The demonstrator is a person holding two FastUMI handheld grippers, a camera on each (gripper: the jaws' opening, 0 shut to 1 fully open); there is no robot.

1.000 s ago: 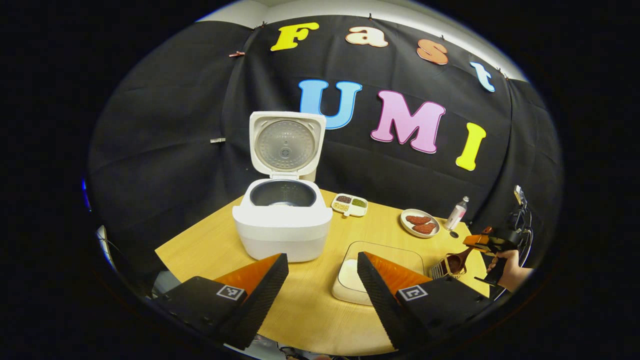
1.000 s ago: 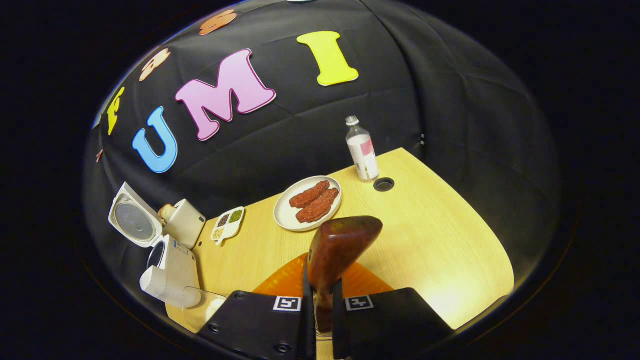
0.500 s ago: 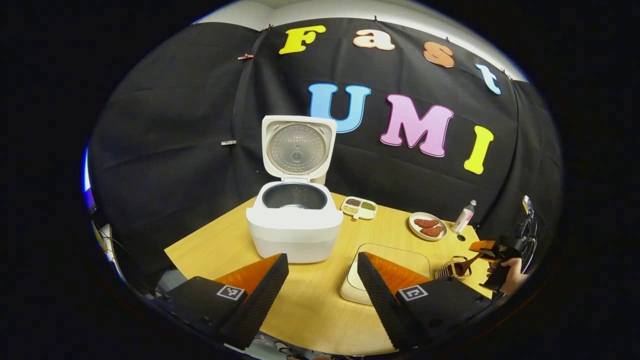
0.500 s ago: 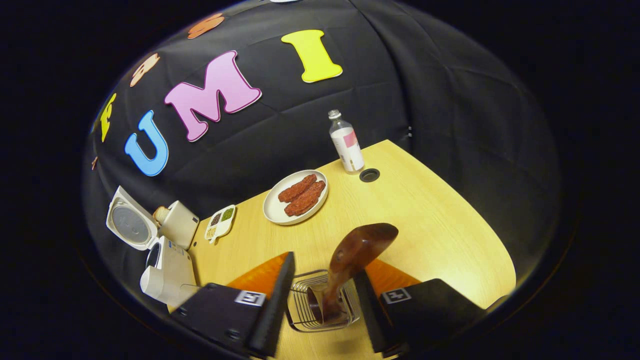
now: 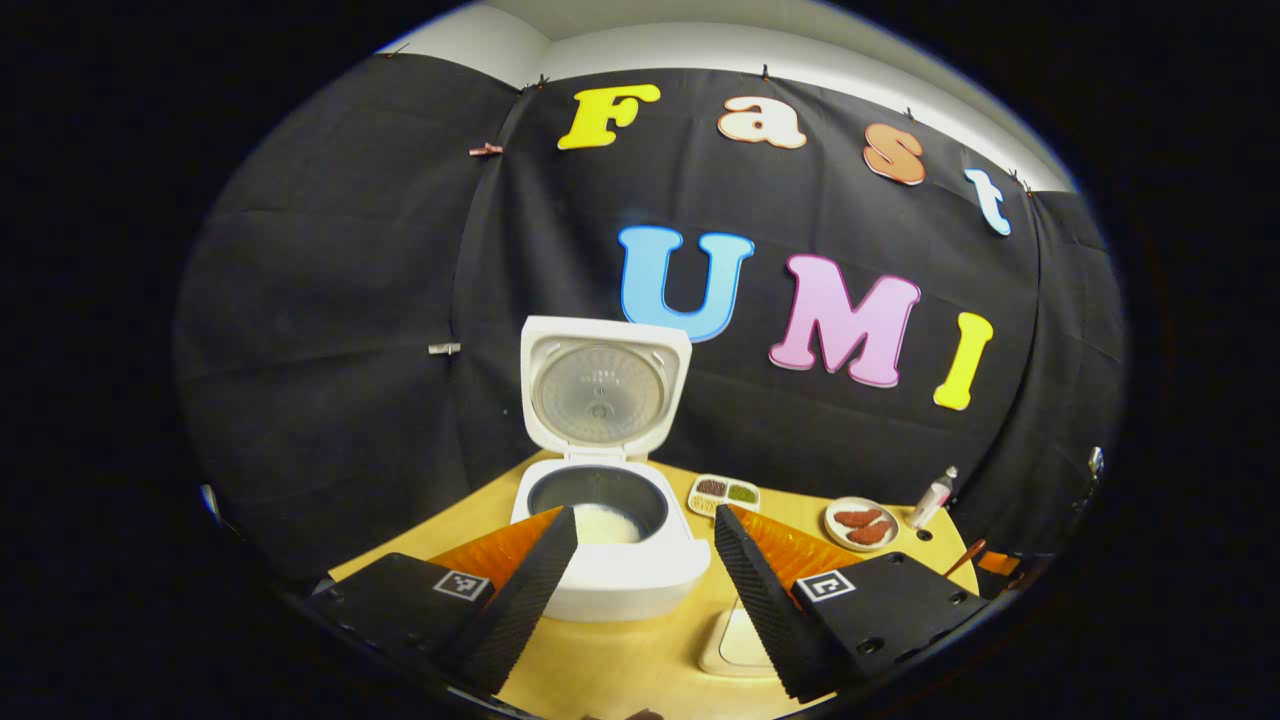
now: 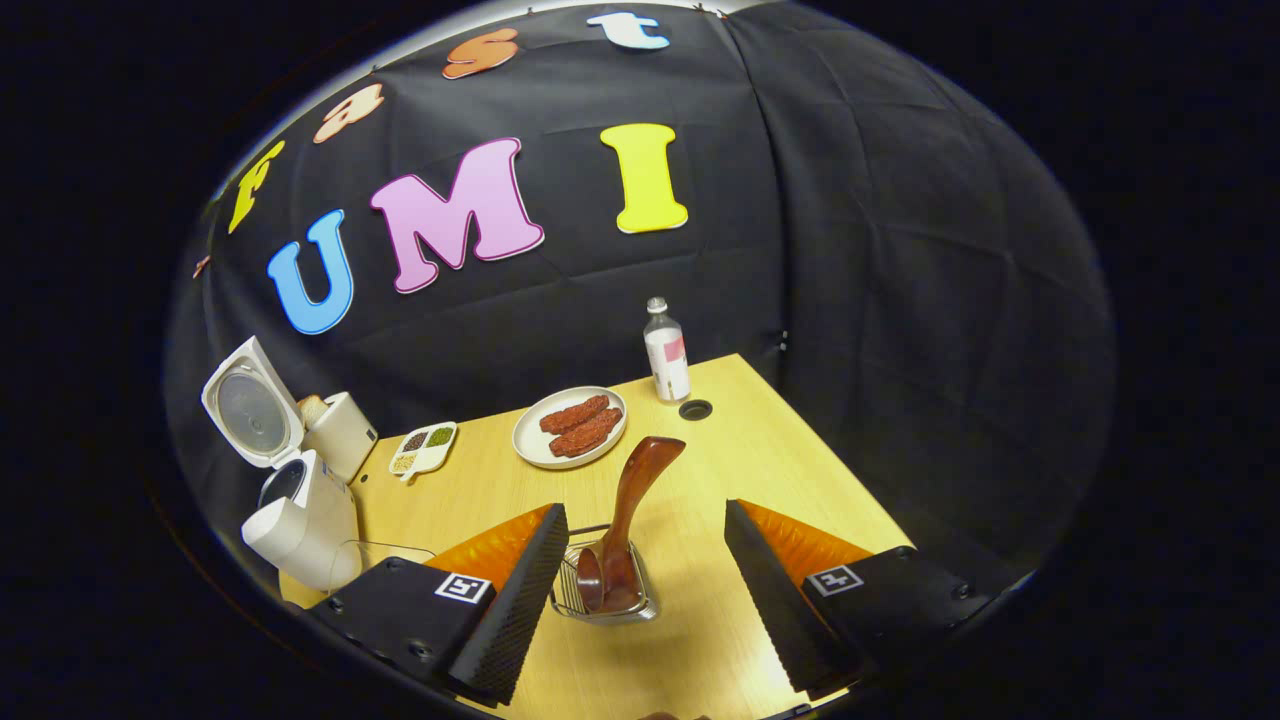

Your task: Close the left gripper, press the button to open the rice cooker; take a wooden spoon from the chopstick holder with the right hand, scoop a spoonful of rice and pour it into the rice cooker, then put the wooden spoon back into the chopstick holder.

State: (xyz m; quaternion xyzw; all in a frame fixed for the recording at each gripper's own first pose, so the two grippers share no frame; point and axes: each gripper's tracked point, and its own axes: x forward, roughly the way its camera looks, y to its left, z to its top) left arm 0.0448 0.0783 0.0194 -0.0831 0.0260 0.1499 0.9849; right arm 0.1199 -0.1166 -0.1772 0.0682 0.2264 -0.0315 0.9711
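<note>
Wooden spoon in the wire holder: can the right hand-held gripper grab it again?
Probably yes. The right hand-held gripper is open, and the wooden spoon stands between its fingers in the chopstick holder, unblocked.

Bare tabletop [image 6: 800,470] lies open right of the chopstick holder [image 6: 600,590], with a plate [image 6: 568,437] and bottle [image 6: 667,352] standing beyond.
</note>
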